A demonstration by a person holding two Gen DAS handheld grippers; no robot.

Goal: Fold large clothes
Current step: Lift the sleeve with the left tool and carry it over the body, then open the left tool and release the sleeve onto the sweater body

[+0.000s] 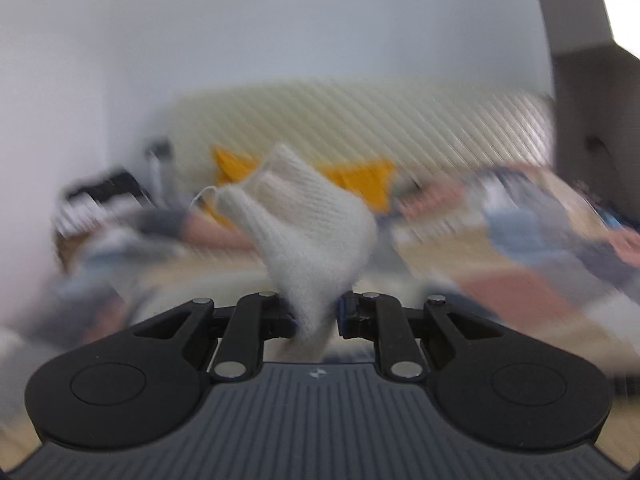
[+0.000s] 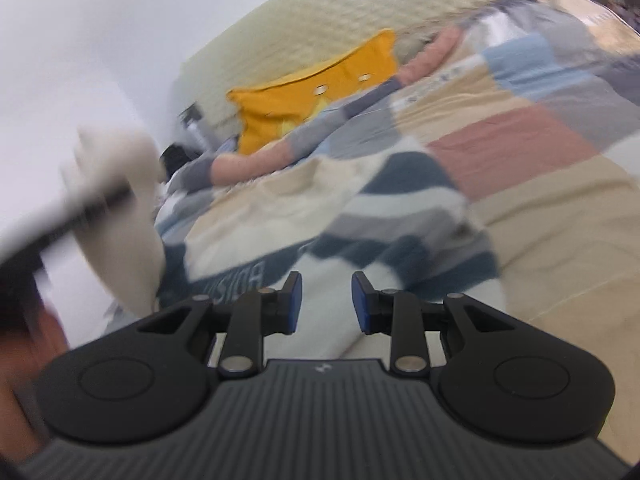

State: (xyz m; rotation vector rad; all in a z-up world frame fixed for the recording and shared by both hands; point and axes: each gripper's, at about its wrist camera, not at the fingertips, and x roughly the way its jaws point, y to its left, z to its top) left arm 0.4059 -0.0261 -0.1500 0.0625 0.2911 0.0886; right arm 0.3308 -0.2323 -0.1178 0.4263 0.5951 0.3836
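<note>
A fold of the cream knit garment (image 1: 308, 232) is clamped in the left tool (image 1: 316, 314) and carried above the bed's patchwork quilt (image 2: 520, 184). The right tool (image 2: 326, 304) stands partly open and empty. The step is judged a lift; a second grip is called for next. Only the right view shows the hanging length.

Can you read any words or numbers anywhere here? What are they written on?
"VISION", or close to it: big pale letters on a dark band of the patchwork bedspread, seen upside down and blurred in the right wrist view, so the first letters are unsure.
A tiny white mark on each gripper's grey ribbed body is too small to read.
The yellow cushion shows a face, no words.
Nothing else is readable; the left wrist view is blurred.
</note>
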